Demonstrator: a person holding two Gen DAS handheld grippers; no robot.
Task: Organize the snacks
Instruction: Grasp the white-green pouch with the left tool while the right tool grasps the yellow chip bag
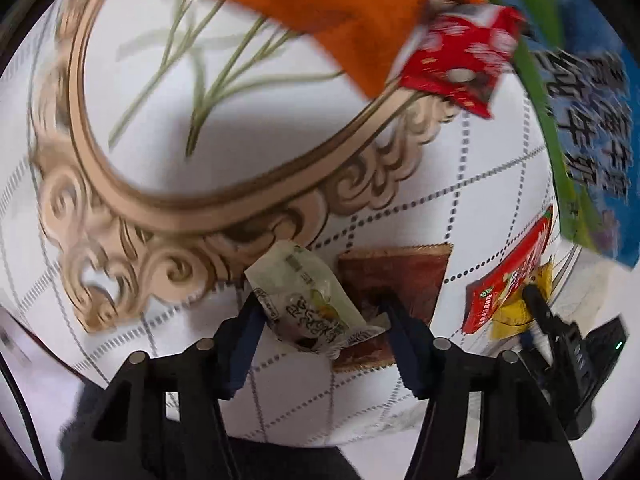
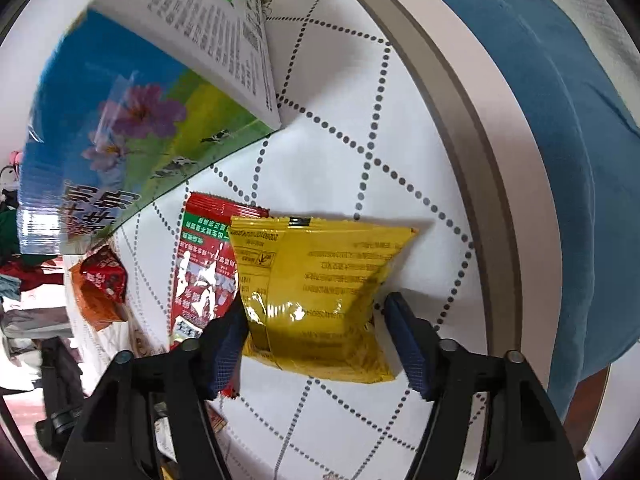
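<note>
In the left wrist view my left gripper (image 1: pixel 320 312) is open, its fingers either side of a pale green snack packet (image 1: pixel 304 300) that lies on the tablecloth over a brown packet (image 1: pixel 396 276). In the right wrist view my right gripper (image 2: pixel 316 324) is open around a yellow packet (image 2: pixel 316 288), which overlaps a red and green packet (image 2: pixel 200 268). The right gripper also shows in the left wrist view (image 1: pixel 560 332) beside the red packet (image 1: pixel 508 272) and yellow packet (image 1: pixel 512 312).
An orange pouch (image 1: pixel 340 4) and a small red packet (image 1: pixel 456 56) lie farther off. A large blue and green carton (image 2: pixel 112 120) stands by the packets. The round table's rim (image 2: pixel 500 160) borders a blue cushion (image 2: pixel 580 160).
</note>
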